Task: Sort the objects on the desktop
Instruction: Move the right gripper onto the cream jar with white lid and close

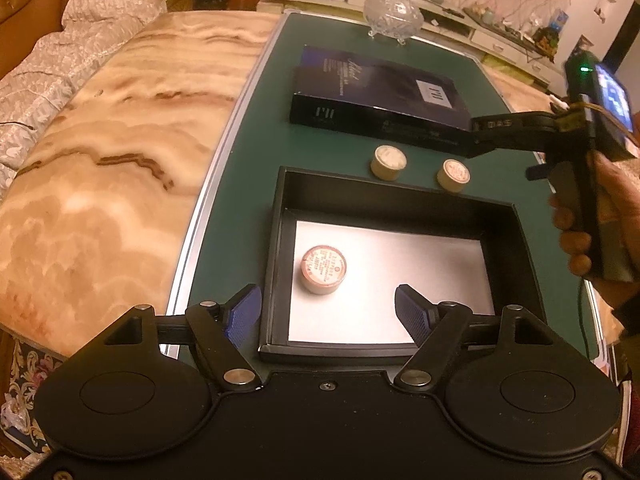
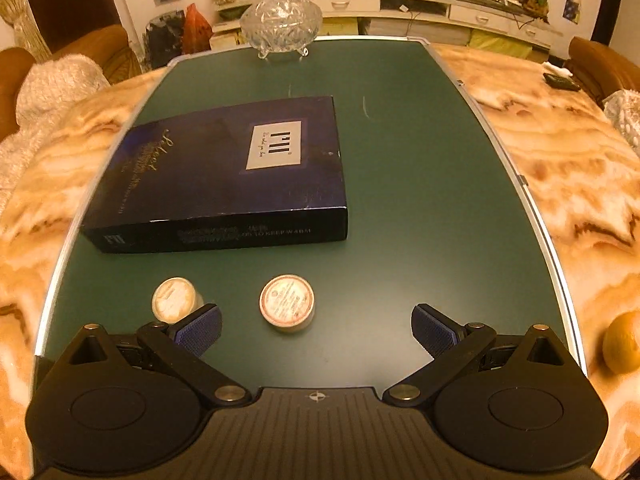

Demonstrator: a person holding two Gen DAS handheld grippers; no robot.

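Observation:
A black open tray [image 1: 400, 196] with a white floor sits on the green mat. One round red-labelled tin [image 1: 323, 269] lies inside it at the left. My left gripper [image 1: 328, 312] is open and empty, just above the tray's near edge. Two more tins stand beyond the tray: a pale-lidded tin [image 1: 388, 162] [image 2: 175, 300] and a red-labelled tin [image 1: 453, 175] [image 2: 286, 303]. My right gripper [image 2: 316, 330] is open and empty, low over the mat, with the red-labelled tin just ahead between its fingers. Its body [image 1: 580, 132] shows in the left wrist view.
A dark blue flat box [image 2: 224, 176] [image 1: 380, 92] lies behind the tins. A glass lidded bowl [image 2: 280, 20] [image 1: 394, 14] stands at the mat's far edge. The mat [image 2: 420, 200] lies on a marble table [image 1: 120, 140]. An orange [image 2: 622, 342] sits at the right.

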